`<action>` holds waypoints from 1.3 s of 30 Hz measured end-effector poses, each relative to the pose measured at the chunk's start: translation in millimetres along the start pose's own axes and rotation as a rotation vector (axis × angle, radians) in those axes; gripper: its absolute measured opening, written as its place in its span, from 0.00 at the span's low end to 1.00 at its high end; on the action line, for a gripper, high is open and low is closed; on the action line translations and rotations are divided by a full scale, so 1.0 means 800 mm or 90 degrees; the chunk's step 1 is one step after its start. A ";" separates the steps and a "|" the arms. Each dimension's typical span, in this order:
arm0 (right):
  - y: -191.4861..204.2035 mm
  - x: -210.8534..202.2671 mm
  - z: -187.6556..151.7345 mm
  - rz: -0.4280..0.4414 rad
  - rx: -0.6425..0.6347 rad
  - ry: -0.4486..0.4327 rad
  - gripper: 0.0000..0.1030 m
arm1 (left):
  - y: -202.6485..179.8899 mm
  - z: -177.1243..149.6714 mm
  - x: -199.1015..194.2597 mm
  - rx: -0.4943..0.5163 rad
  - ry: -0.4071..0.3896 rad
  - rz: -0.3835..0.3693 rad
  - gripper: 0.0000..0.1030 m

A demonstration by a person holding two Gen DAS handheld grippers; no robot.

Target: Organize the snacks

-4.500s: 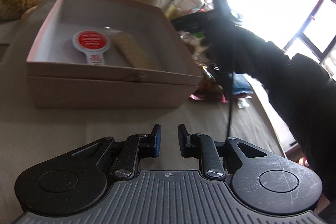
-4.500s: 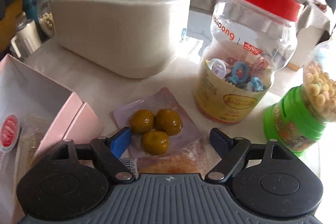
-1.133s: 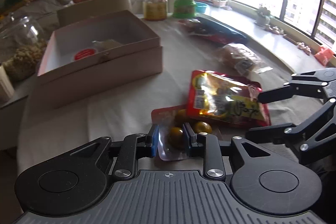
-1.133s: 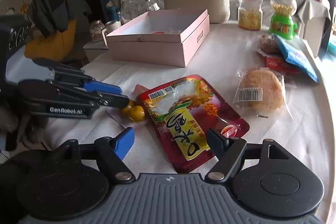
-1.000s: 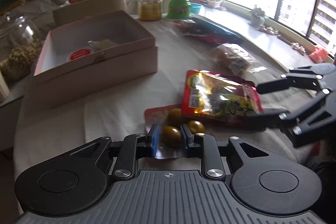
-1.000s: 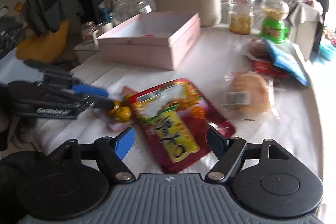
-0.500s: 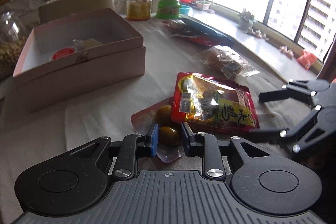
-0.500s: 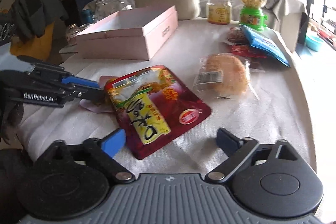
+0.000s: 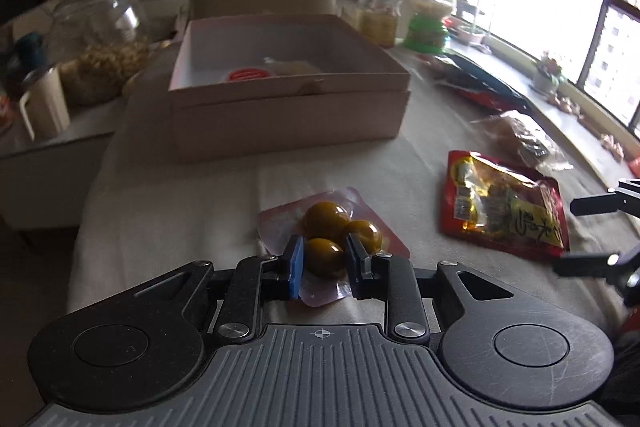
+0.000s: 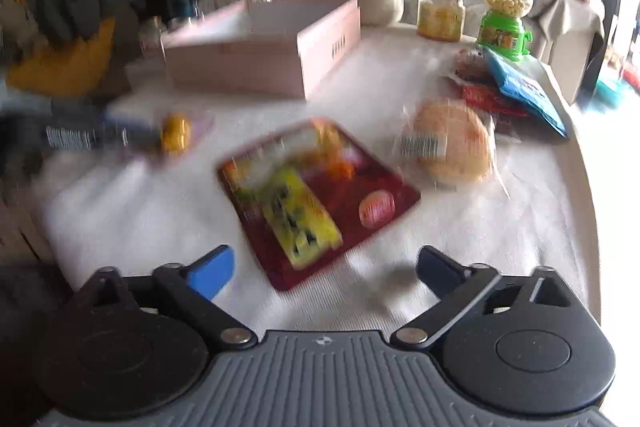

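- Since half a second ago the plum pouch (image 9: 332,227) sits clear of the red snack bag (image 9: 504,205); earlier the bag's left edge overlapped it, now bare tablecloth (image 9: 180,211) shows between them.
- Left gripper (image 9: 323,261): clamped on the near end of the plum pouch, blue pad on one side and black pad on the other, with the nearest of the three yellow-brown fruits between them.
- Plum pouch: pink-backed clear pack. Long axis runs from the jaws away toward the pink box (image 9: 288,95); free end points at the box front wall but lies well short of it. Cannot tell if the pouch is lifted or resting on the cloth.
- Right gripper (image 10: 326,271): jaws spread wide, nothing between them, hovering above the near corner of the red snack bag.
- Right-wrist view is motion-blurred; the left gripper and pouch appear there only as a smear at far left.
- Red snack bag: flat on the cloth, long axis diagonal in the right-wrist view, one corner toward that camera.
- Wrapped bun (image 10: 450,147): just beyond the bag on its right, barcode label up.
- Pink box: open-topped, holds a round red-lidded item (image 9: 248,75) and a pale packet beside it.
- Behind the box: cream container (image 10: 376,1), red-lidded jar (image 10: 442,1), green-based candy dispenser (image 10: 504,17).
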State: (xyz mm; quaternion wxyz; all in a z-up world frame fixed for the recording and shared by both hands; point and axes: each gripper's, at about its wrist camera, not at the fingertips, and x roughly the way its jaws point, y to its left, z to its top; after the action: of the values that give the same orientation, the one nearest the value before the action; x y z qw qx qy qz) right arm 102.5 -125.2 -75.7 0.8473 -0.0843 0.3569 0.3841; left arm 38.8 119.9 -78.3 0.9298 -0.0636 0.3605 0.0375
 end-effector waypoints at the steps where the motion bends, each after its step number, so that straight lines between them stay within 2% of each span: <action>1: -0.003 -0.004 0.008 0.013 0.012 -0.018 0.94 | 0.002 0.000 0.000 -0.012 0.001 -0.002 0.27; 3: -0.002 -0.004 0.022 0.004 0.012 -0.037 0.94 | 0.001 0.000 0.001 -0.022 0.000 0.006 0.27; 5: 0.001 0.008 0.034 -0.046 0.011 -0.039 0.94 | -0.008 0.000 0.001 -0.010 -0.001 0.022 0.27; 6: 0.001 0.015 0.037 -0.051 0.015 -0.031 0.94 | -0.010 0.000 0.001 -0.002 -0.001 0.027 0.27; 7: 0.002 0.022 0.039 -0.037 0.023 -0.013 0.94 | -0.012 0.000 0.001 0.002 -0.001 0.028 0.27; 9: 0.005 0.033 0.039 0.028 0.046 0.034 0.94 | -0.006 0.000 0.000 -0.012 0.004 0.018 0.27; 12: 0.026 0.024 0.033 0.132 0.013 0.049 0.94 | 0.009 0.000 0.000 -0.061 0.010 -0.009 0.27; 13: 0.035 0.017 0.032 0.138 -0.010 0.041 0.94 | 0.013 0.000 0.000 -0.071 0.010 -0.016 0.27; 18: 0.067 0.007 0.035 0.019 -0.139 -0.012 0.94 | 0.007 -0.004 0.000 -0.058 0.003 -0.009 0.27; 20: 0.070 0.012 0.039 0.016 -0.178 -0.015 0.94 | 0.005 -0.005 0.000 -0.049 -0.002 -0.005 0.27; 22: 0.068 0.019 0.050 0.034 -0.189 -0.019 0.94 | 0.005 -0.006 0.000 -0.049 -0.005 -0.007 0.27; 24: 0.058 0.031 0.062 0.066 -0.171 -0.016 0.94 | 0.005 -0.008 -0.001 -0.051 -0.008 -0.008 0.27; 26: 0.037 0.048 0.077 0.075 -0.104 0.002 0.94 | 0.005 -0.008 -0.001 -0.050 -0.009 -0.009 0.27; 29: -0.004 0.077 0.086 0.088 0.028 0.075 0.93 | 0.004 -0.009 -0.001 -0.046 -0.011 -0.007 0.27; 32: -0.011 0.065 0.072 0.118 0.053 0.085 0.93 | 0.005 -0.010 -0.002 -0.049 -0.014 -0.010 0.27; 34: 0.002 0.050 0.059 0.140 0.023 0.102 0.93 | 0.005 -0.010 -0.001 -0.049 -0.014 -0.011 0.27; 36: 0.025 0.038 0.046 0.167 -0.042 0.123 0.93 | 0.004 -0.010 -0.001 -0.049 -0.015 -0.011 0.27; 37: 0.038 0.032 0.041 0.155 -0.084 0.126 0.93 | 0.003 -0.010 -0.001 -0.048 -0.016 -0.010 0.27; 39: 0.061 0.022 0.036 0.098 -0.162 0.107 0.93 | 0.002 -0.011 -0.001 -0.046 -0.017 -0.008 0.27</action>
State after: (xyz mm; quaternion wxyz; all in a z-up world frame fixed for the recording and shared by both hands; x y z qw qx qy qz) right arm 91.0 -69.4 -60.0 0.7652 -0.1949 0.3806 0.4813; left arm 32.3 120.6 -84.1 0.9320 -0.0985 0.3459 0.0457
